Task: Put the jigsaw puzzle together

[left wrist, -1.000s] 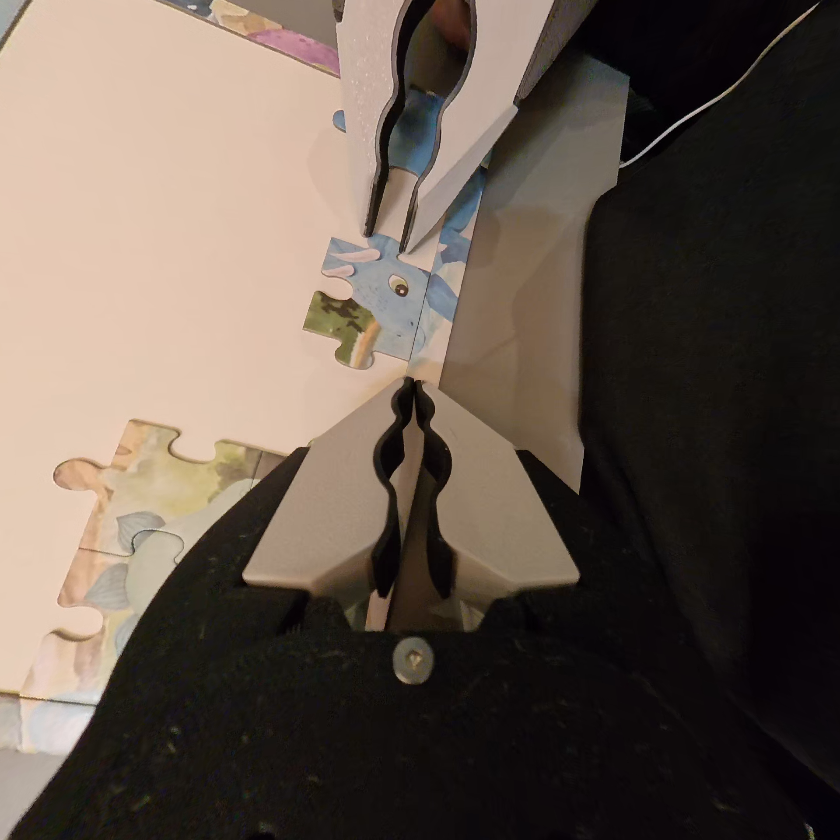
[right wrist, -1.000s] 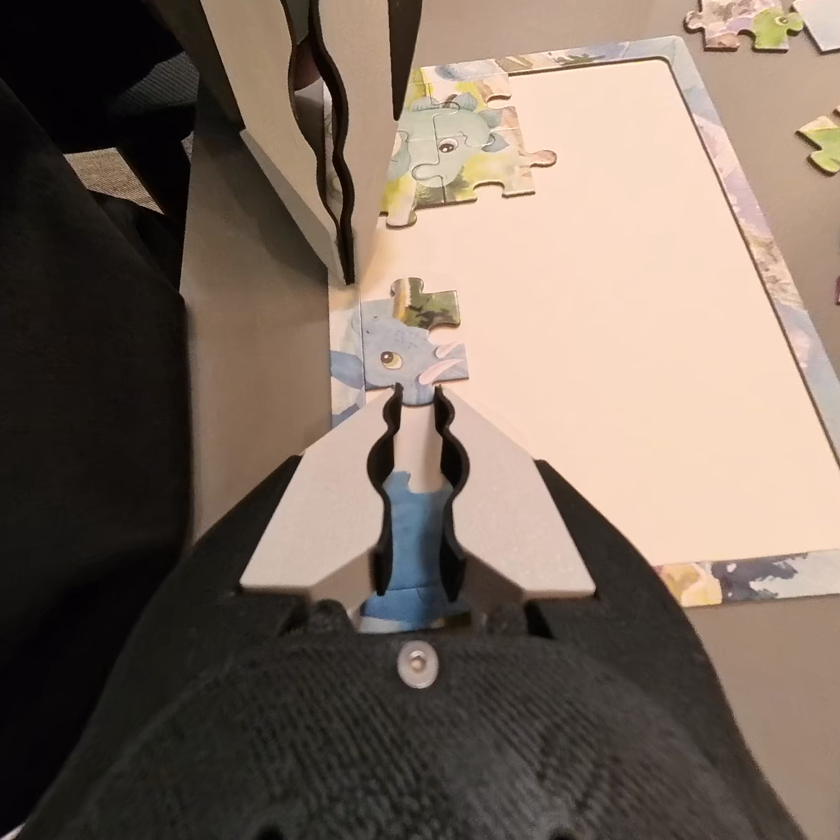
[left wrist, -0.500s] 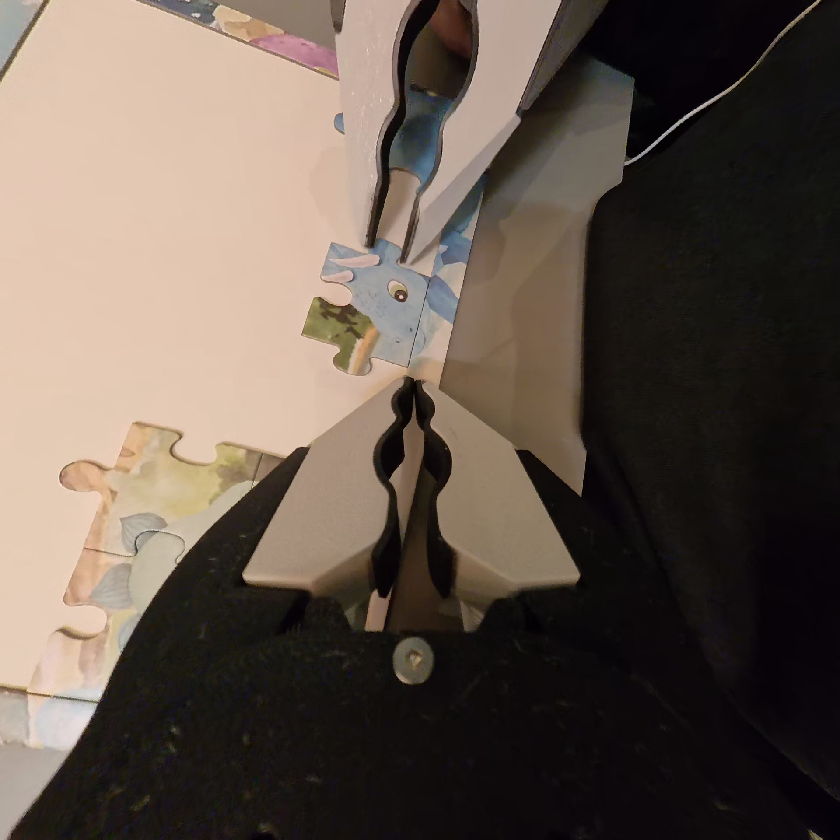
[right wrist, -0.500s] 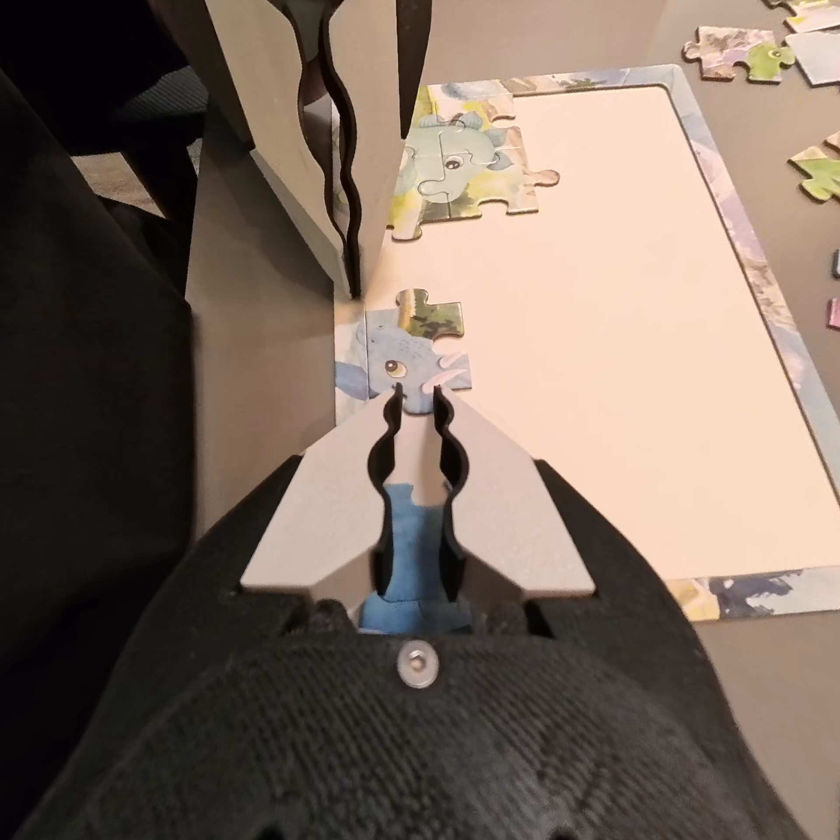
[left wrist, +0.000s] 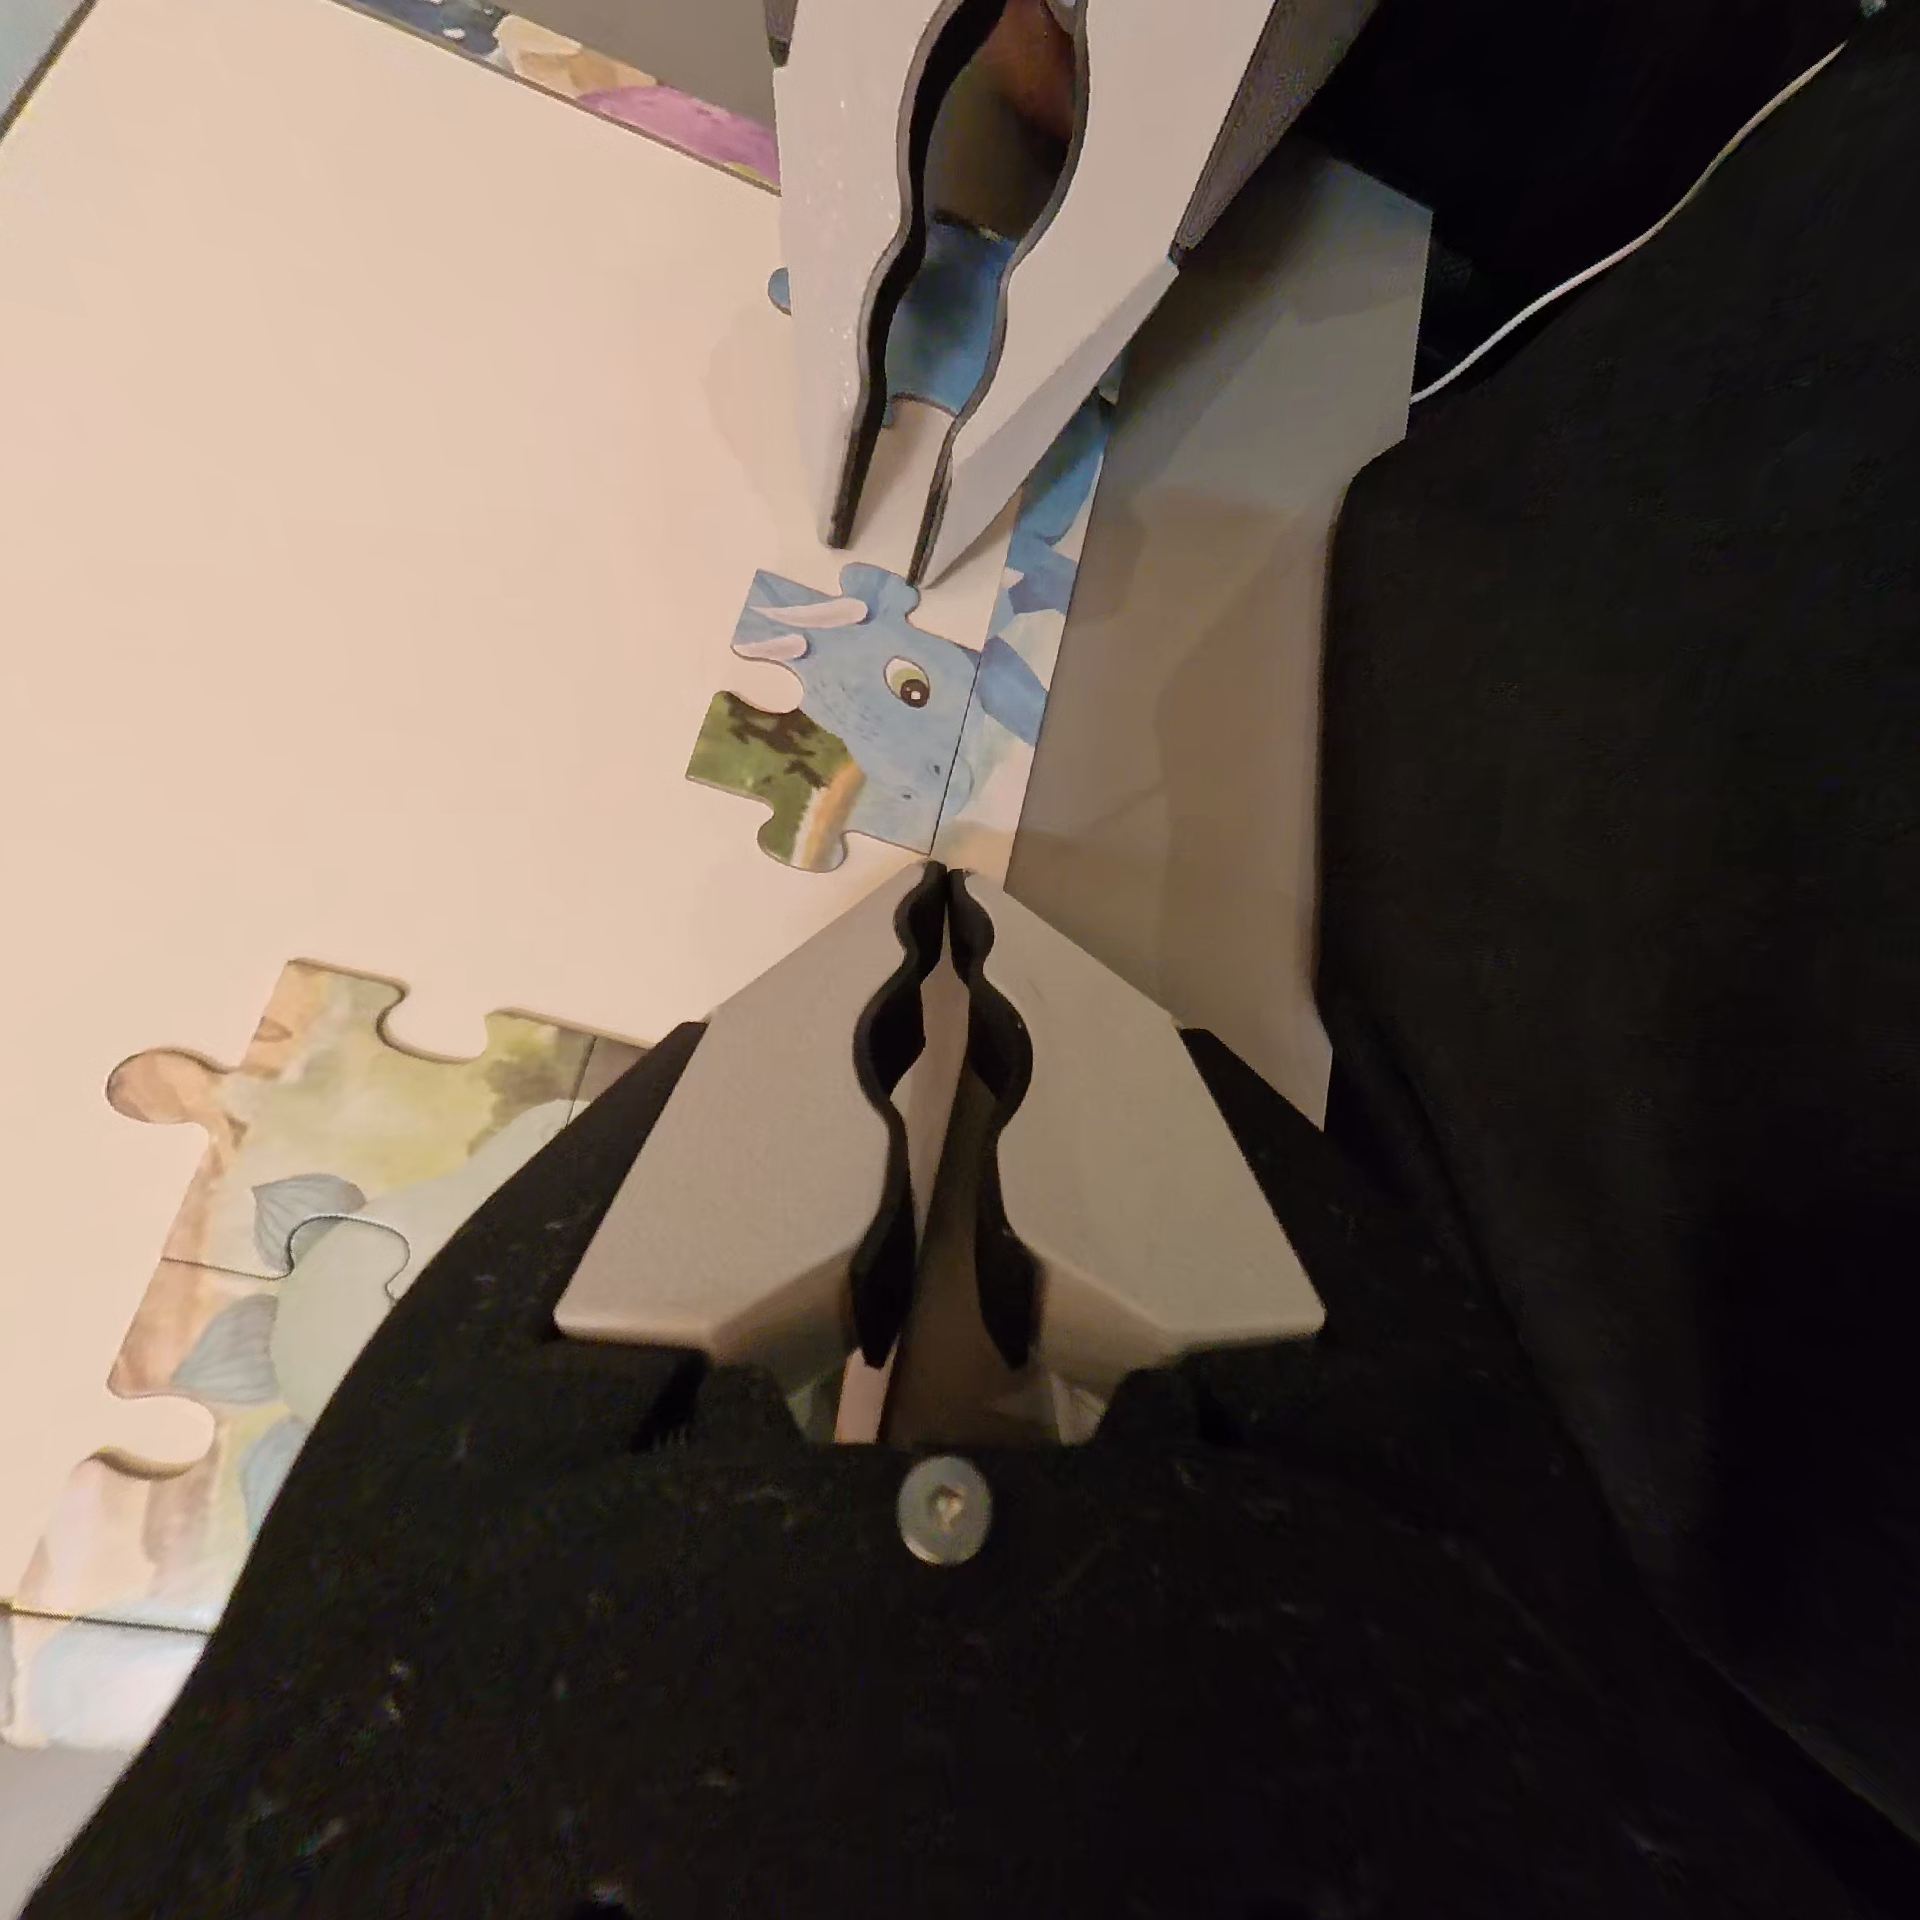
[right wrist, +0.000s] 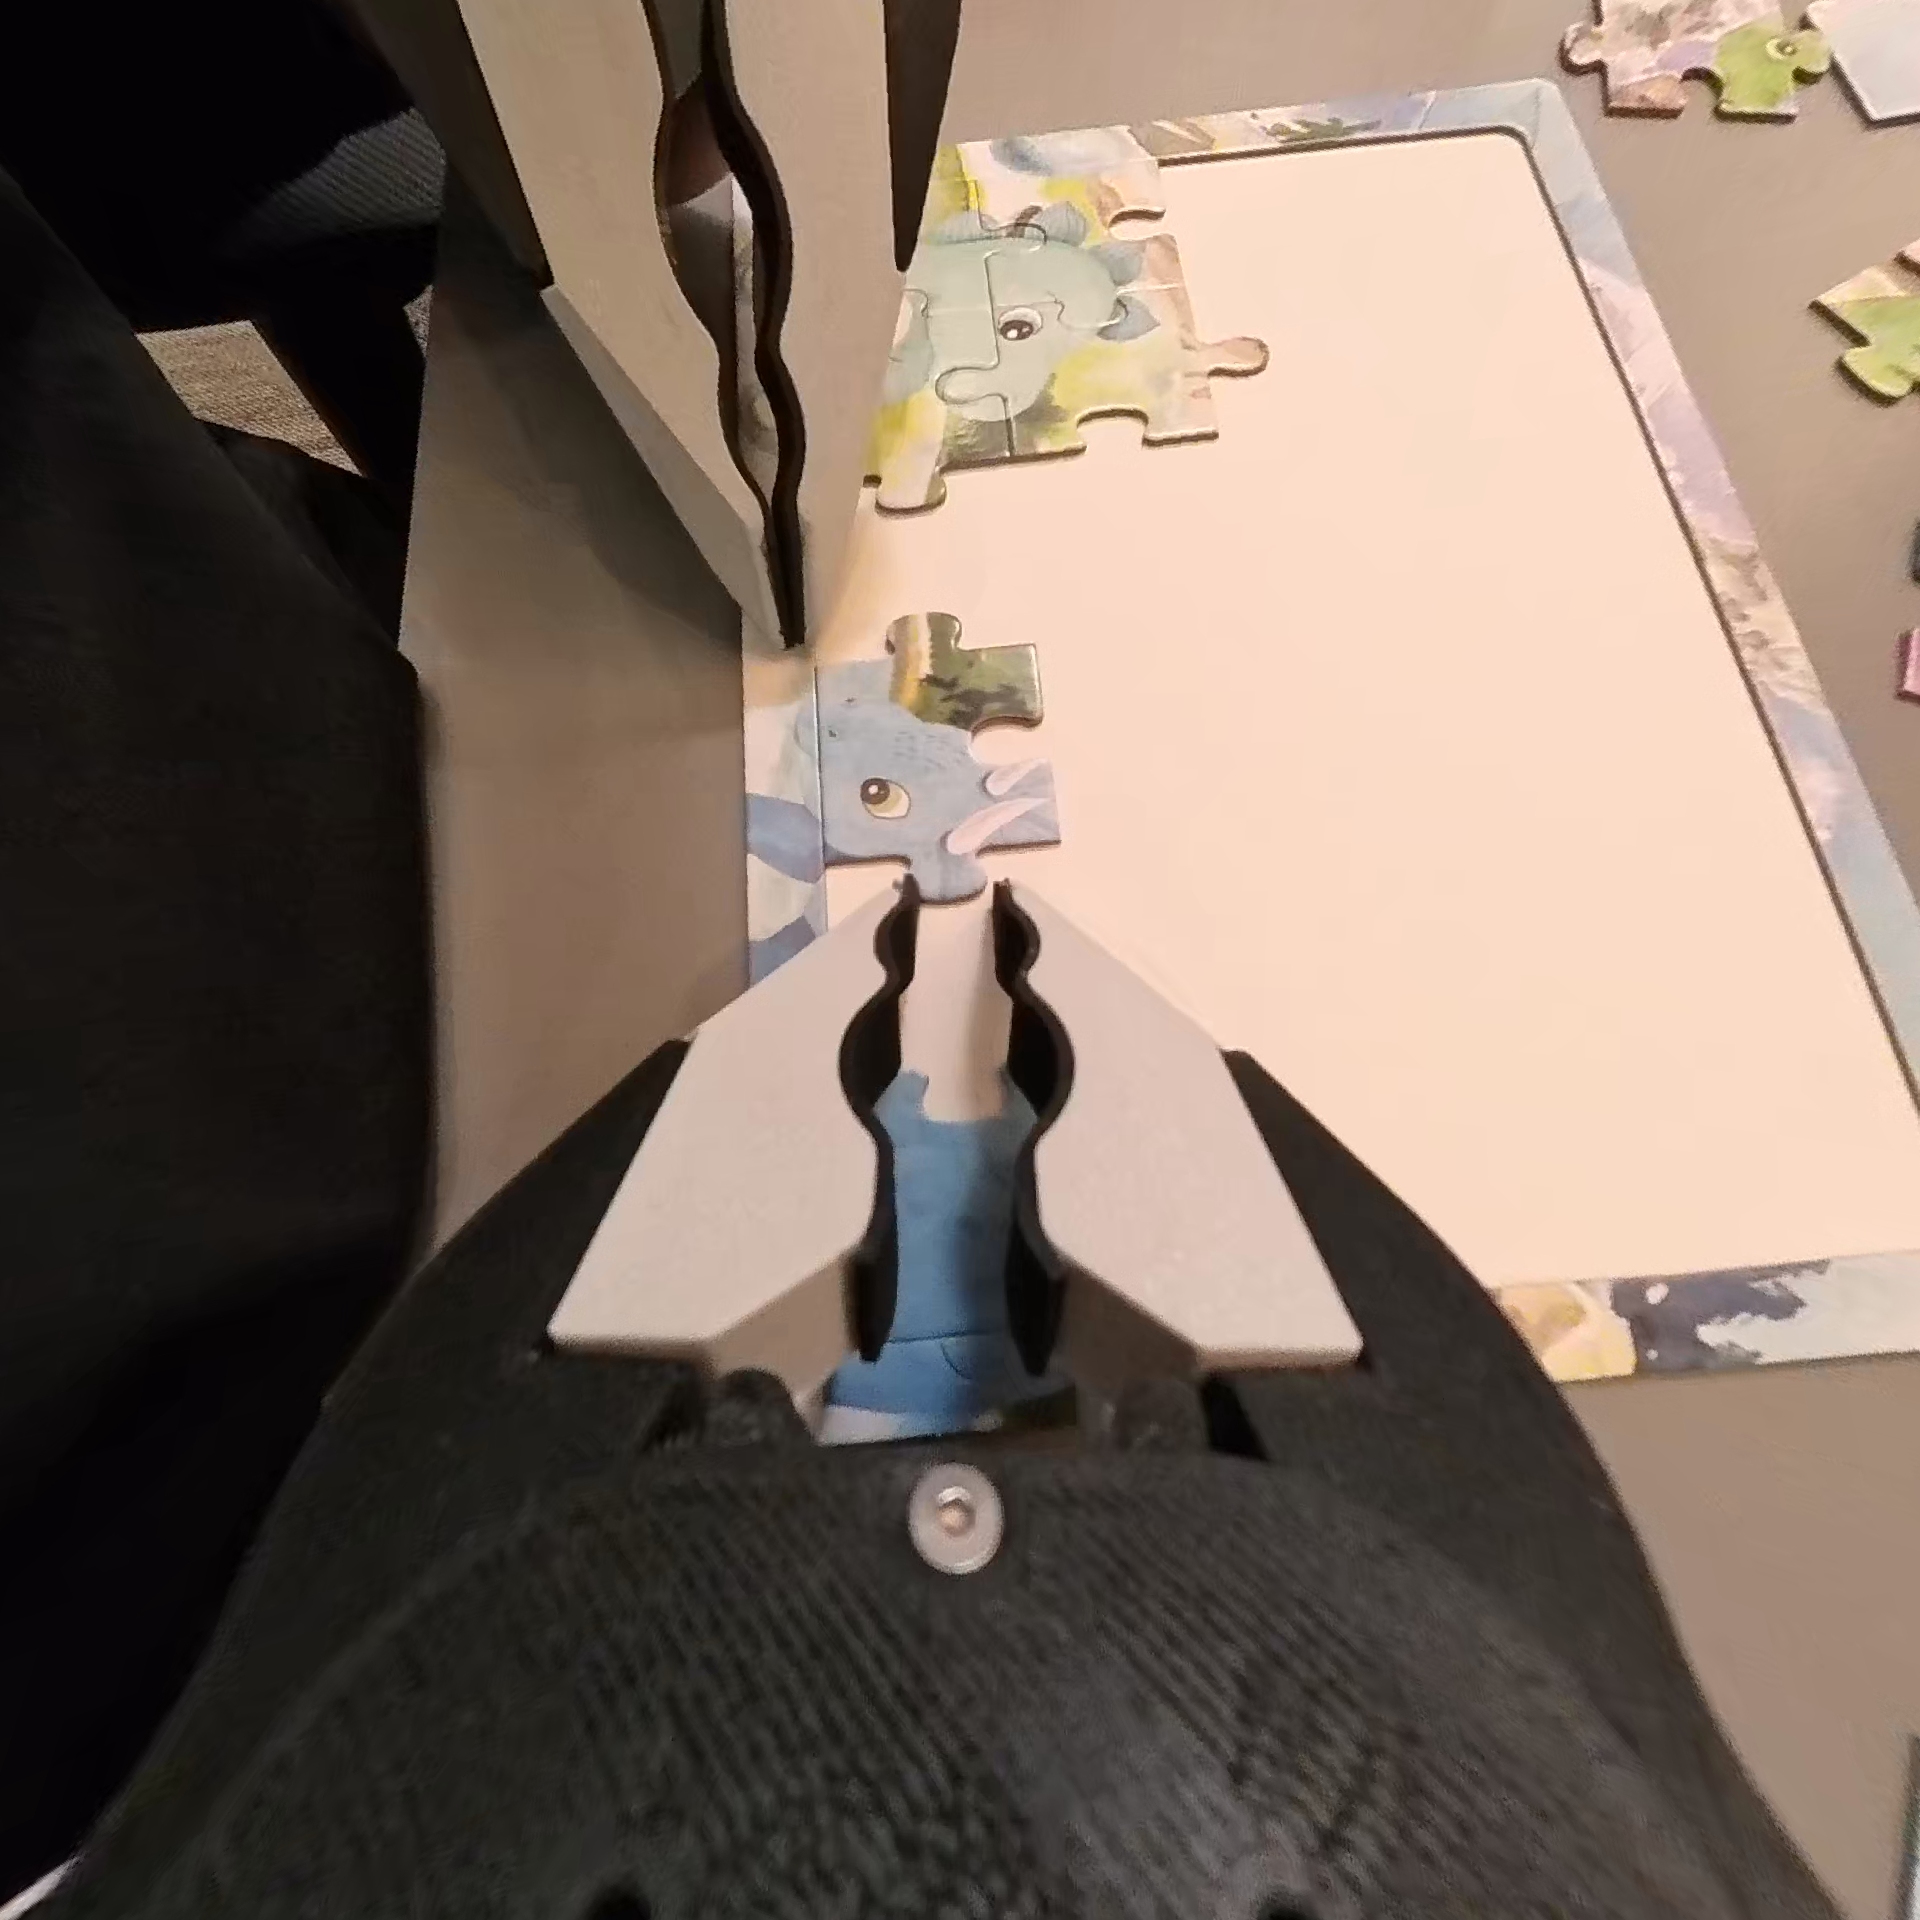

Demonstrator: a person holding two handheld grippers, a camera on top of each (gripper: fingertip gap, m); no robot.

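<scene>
Along the near border of the puzzle tray, at the desk edge closest to the person, lies the flat cardboard jigsaw piece printed with a blue horned dinosaur face. It sits on the cream tray floor, its straight side against the printed frame strip, one tab pointing toward the right tongs and another toward the left tongs.

The piece lies directly ahead of both tools, between them. The right tongs are the nearer: their tips stand just at the piece's blue tab, one on each side of it, with a clear gap between the jaws, so they are released and grip nothing. Whether a tip actually touches the tab cannot be settled from these views. The left tongs are clenched, jaws pressed together at the tip and empty, resting just beside the piece's opposite end near the frame strip.

A second blue cardboard piece shows on the tray floor beneath the right tongs, apart from the face piece. The coming move probably turns on this line: the two blue pieces lie along the border strip, and the tab faces the gap between them.

Farther off, a joined group of green dinosaur pieces occupies the tray corner. Loose pieces lie on the grey desk beyond the frame.
</scene>
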